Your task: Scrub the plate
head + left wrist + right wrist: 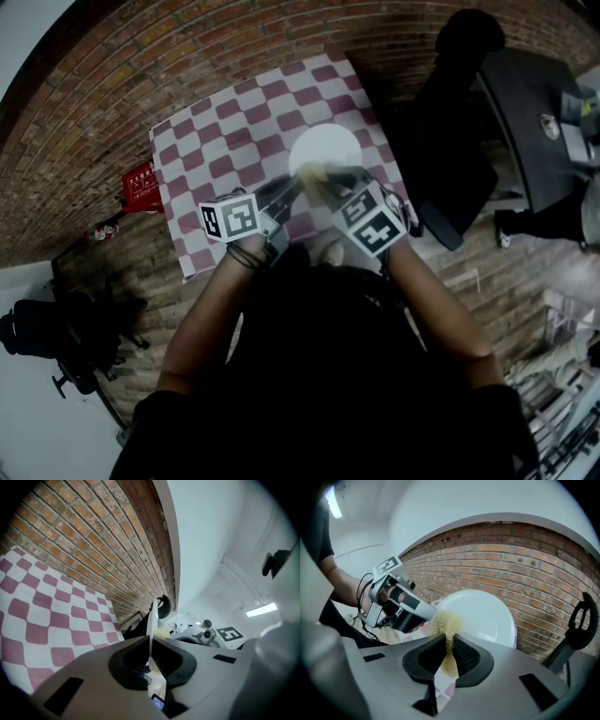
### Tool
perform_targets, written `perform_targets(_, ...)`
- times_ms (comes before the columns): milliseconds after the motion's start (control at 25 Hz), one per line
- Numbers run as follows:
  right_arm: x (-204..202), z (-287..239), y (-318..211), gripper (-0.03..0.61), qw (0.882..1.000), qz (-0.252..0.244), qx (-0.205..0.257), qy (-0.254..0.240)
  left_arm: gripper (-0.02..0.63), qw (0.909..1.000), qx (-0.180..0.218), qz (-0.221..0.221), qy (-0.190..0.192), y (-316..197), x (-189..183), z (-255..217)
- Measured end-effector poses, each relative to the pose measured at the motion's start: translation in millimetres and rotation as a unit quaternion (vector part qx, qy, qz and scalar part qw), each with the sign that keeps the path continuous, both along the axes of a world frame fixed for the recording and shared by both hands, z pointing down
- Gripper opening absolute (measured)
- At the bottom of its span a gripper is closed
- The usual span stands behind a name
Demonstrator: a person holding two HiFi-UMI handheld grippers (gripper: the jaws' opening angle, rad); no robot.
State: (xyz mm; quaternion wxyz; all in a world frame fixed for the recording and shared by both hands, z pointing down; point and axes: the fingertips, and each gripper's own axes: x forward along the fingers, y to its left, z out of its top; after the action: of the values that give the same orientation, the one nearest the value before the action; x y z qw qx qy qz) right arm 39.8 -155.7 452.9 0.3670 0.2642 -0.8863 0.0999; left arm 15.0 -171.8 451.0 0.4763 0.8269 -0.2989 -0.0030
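Jaws of my left gripper (150, 663) are pinched together on the rim of the round white plate (151, 620). In the left gripper view the plate shows edge-on, as a thin pale line rising straight up out of the pads.

My right gripper (449, 656) is clamped on a yellow fibrous scouring pad (446, 625). The tuft sticks out past the pads, and its far end lies against the lower left part of the plate's face (483, 616), just beside the spot where the left gripper (401, 606) has hold of the rim.

From the head view, both grippers meet at the near edge of the plate (323, 150), the left one (293, 185) coming in from the left and the right one (330, 178) from the right, with the pad (314, 172) a small yellowish patch between them. The plate is above the red-and-white checked tablecloth (234, 131), with its face turned towards the right gripper. Red brickwork (94, 103) lies all round the cloth.
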Motion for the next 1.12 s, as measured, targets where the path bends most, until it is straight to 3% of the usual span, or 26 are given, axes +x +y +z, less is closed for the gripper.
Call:
perform_targets(120, 13, 18, 8, 0.044, 1.0, 0.0, -0.028, 0.006, 0.021, 0.9998, 0.005, -0.019, -0.004, -6, -12, -3)
perform_targets(240, 38, 29, -2, 0.046, 0.998, 0.029, -0.05, 0.008, 0.021, 0.9999, 0.004, -0.01, -0.01, -2, -14, -1)
perform_targets(520, 78, 24, -44, 0.044, 0.996, 0.082, -0.037, 0.027, 0.023, 0.9997, -0.019, 0.017, -0.003, 20, -3, 11)
perform_targets(720, 54, -4, -54, 0.044, 0.998, 0.067, 0.004, 0.017, 0.026, 0.9985, -0.032, 0.037, -0.024, 31, 9, 25)
perform_targets(840, 26, -16, -44, 0.044, 0.999, 0.036, 0.015, 0.011, 0.026, 0.9987, -0.031, 0.038, -0.017, 29, 13, 20)
perform_targets(960, 4, -14, -19, 0.044, 1.0, 0.0, 0.002, 0.003, 0.025, 0.9994, -0.023, 0.025, 0.007, 21, 10, 8)
perform_targets(1120, 0, 10, 2, 0.044, 0.999, -0.02, -0.029, 0.005, 0.023, 0.9998, -0.014, 0.014, -0.005, 12, -5, 7)
